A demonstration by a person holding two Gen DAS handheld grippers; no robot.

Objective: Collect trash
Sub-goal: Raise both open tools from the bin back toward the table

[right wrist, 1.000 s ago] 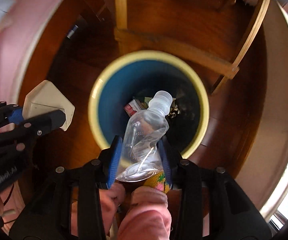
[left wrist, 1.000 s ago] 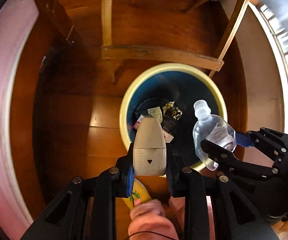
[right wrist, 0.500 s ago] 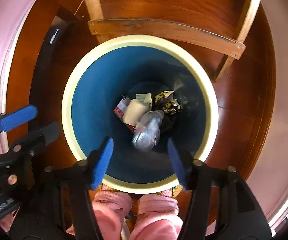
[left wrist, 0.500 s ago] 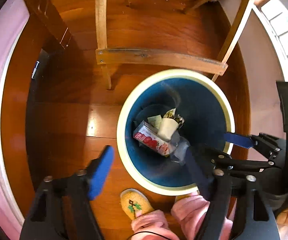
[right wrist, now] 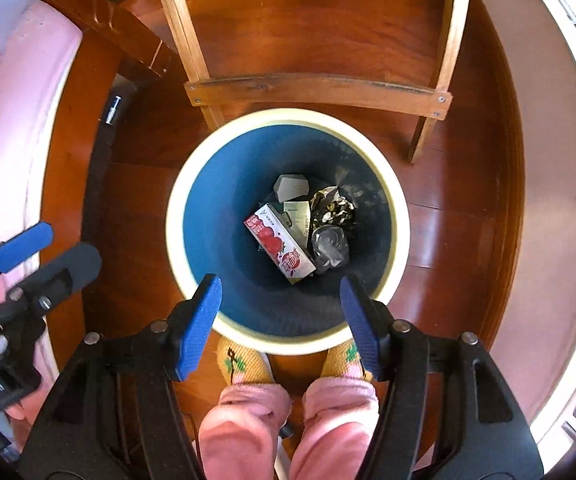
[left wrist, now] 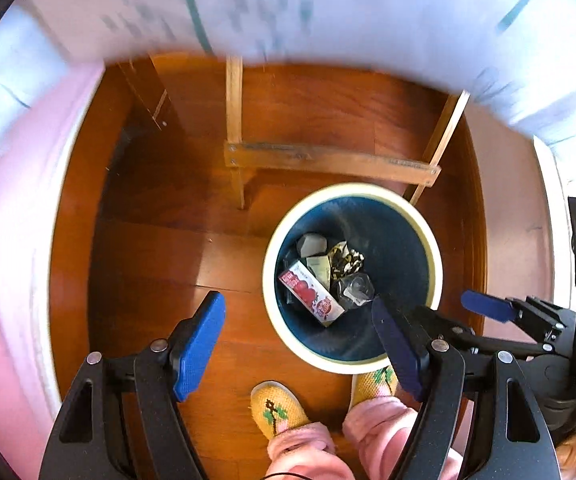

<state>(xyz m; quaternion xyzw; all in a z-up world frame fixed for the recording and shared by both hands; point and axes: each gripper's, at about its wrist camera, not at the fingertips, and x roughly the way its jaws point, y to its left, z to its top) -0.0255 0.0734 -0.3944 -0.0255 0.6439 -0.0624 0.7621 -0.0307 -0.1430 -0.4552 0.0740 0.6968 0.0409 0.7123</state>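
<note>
A round bin with a cream rim [right wrist: 192, 176] [left wrist: 436, 256] and blue inside stands on the wooden floor. In it lie a red-and-white carton [right wrist: 278, 242] [left wrist: 312, 294], a clear plastic bottle [right wrist: 330, 246] [left wrist: 356, 290], a beige plastic piece [right wrist: 290, 186] [left wrist: 311, 244] and a crumpled dark wrapper [right wrist: 332, 208]. My right gripper [right wrist: 284, 316] is open and empty, above the bin's near rim. My left gripper [left wrist: 302, 344] is open and empty, above the floor at the bin's near left. Each gripper also shows at the edge of the other's view.
A wooden chair frame [right wrist: 316, 88] [left wrist: 328, 160] stands just beyond the bin. A pink bed cover [right wrist: 12, 128] hangs at the left. A patterned cloth [left wrist: 288, 8] fills the top of the left wrist view. The person's yellow slippers [right wrist: 240, 362] touch the bin's near side.
Both grippers opened: the beige piece dropped from the left, the bottle from the right, into the bin. Since then both grippers have risen and the left has tilted up toward the cloth.
</note>
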